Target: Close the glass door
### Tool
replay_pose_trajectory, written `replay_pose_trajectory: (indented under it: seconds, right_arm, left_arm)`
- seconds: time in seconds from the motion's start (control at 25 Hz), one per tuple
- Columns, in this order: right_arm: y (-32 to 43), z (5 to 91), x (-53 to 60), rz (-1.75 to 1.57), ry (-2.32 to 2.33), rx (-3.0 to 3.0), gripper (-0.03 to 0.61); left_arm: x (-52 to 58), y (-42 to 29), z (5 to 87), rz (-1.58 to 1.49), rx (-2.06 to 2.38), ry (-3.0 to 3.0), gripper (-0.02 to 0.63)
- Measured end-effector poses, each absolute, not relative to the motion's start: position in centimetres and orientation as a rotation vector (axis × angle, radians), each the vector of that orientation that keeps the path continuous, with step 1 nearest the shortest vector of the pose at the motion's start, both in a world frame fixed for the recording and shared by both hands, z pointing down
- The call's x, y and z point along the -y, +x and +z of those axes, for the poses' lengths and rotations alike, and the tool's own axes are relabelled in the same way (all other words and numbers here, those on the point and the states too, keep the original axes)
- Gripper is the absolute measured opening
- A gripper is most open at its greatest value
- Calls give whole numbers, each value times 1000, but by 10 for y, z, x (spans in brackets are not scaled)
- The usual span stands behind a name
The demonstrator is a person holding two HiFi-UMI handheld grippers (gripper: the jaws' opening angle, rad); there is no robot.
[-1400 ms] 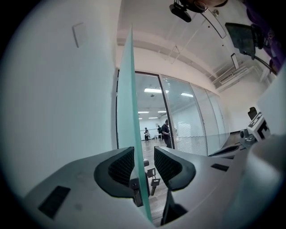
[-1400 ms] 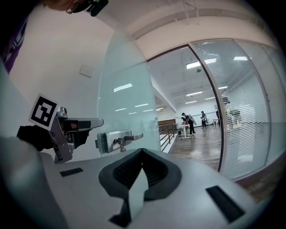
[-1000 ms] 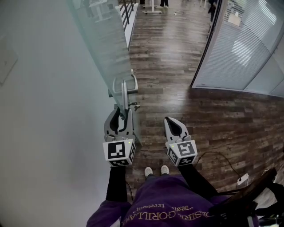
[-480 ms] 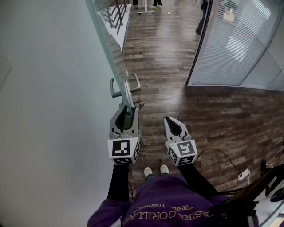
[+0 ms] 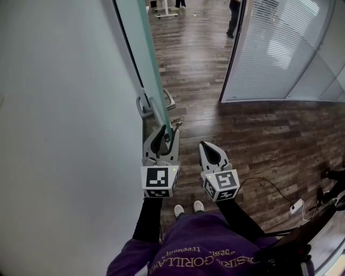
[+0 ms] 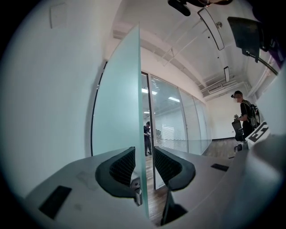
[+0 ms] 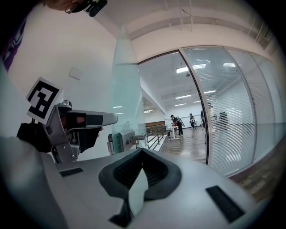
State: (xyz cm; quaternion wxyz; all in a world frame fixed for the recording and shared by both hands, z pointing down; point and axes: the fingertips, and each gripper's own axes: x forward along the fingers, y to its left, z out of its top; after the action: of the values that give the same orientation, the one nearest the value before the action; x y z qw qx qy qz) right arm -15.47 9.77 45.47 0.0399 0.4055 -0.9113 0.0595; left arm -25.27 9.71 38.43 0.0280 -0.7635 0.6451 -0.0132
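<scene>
The frosted glass door [image 5: 141, 48] stands edge-on, running from the top of the head view down to my left gripper [image 5: 163, 132]. Its metal handle [image 5: 140, 105] sits just above the jaws. The left gripper view has the door [image 6: 118, 103] edge between the two pads of the left gripper [image 6: 144, 151], the left pad flat on the glass beside a metal lock fitting [image 6: 136, 192]. My right gripper [image 5: 205, 146] hangs free to the door's right, shut on nothing. In the right gripper view, the right gripper [image 7: 142, 152] pads meet, with the left gripper [image 7: 85, 120] and door [image 7: 125, 98] at the left.
A plain white wall [image 5: 64, 108] fills the left side. A curved glass partition with blinds [image 5: 269, 54] stands at the right across the wood floor [image 5: 259, 140]. A cable with a white plug block [image 5: 295, 206] lies at the lower right. People [image 5: 234, 16] stand far down the corridor.
The door has swung to the right in the head view, and my left gripper has gone right with it on its edge. The right gripper has barely shifted.
</scene>
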Motion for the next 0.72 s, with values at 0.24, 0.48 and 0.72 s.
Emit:
replay_pose_trajectory:
  seconds: [0.24, 0.48, 0.72]
  right_arm:
    - [-142, 448, -88, 185, 1291, 2776, -9]
    - [-130, 449, -71, 188, 1335, 2754, -9]
    - [-118, 450, -62, 199, 1366, 2744, -9]
  left_arm:
    - [-73, -226, 377, -49, -1951, -2372, 116]
    - [-42, -200, 378, -40, -1895, -2446, 117]
    - [-17, -176, 378, -42, -1830, -2516, 117]
